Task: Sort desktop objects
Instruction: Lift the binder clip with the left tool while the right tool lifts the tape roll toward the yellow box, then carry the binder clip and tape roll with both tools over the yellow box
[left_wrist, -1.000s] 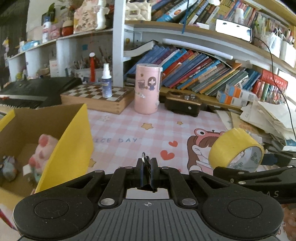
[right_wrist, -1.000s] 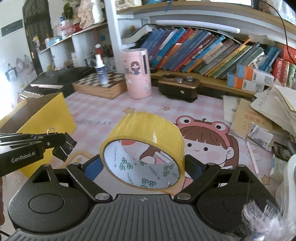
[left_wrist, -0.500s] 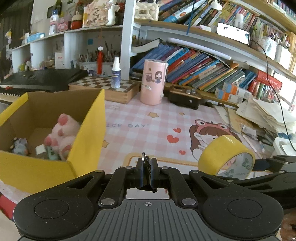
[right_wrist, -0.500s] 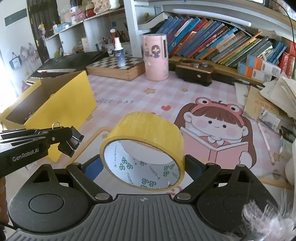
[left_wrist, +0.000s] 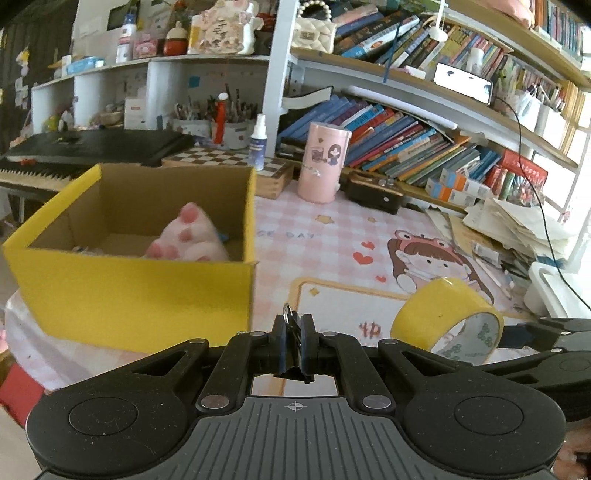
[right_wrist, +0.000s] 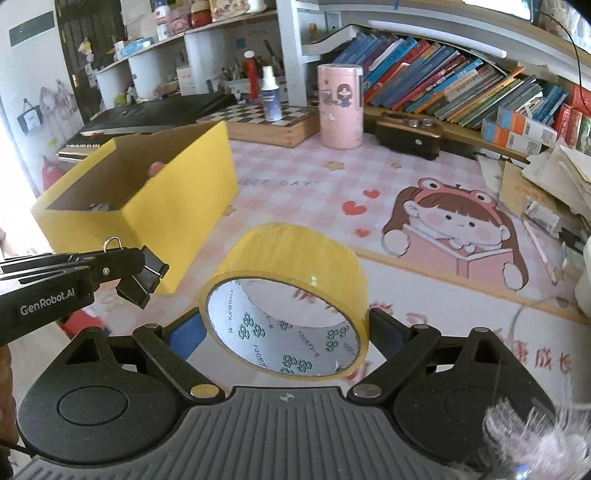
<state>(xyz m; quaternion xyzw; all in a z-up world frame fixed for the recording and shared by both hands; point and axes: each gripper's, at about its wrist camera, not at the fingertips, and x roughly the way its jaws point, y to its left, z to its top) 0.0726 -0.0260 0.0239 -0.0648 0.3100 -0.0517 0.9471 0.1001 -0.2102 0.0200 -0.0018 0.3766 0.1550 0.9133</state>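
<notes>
My left gripper (left_wrist: 293, 345) is shut on a black binder clip (left_wrist: 291, 328), held in the air near the front right corner of the yellow cardboard box (left_wrist: 140, 295); the clip also shows in the right wrist view (right_wrist: 142, 275). My right gripper (right_wrist: 286, 328) is shut on a roll of yellow tape (right_wrist: 291, 291), held above the desk mat, right of the left gripper; the tape also shows in the left wrist view (left_wrist: 447, 321). The box (right_wrist: 173, 192) holds a pink plush paw (left_wrist: 188, 240) and small items.
A pink cylinder (left_wrist: 323, 162), a spray bottle (left_wrist: 257, 142) on a checkered wooden box (left_wrist: 229, 162), a black device (left_wrist: 375, 192) and books line the back. Paper piles (left_wrist: 517, 229) lie at the right. A keyboard (left_wrist: 74, 147) stands behind the box.
Both grippers have pulled back and risen with their loads. The yellow box now shows more fully, nearer the centre of the left wrist view.
</notes>
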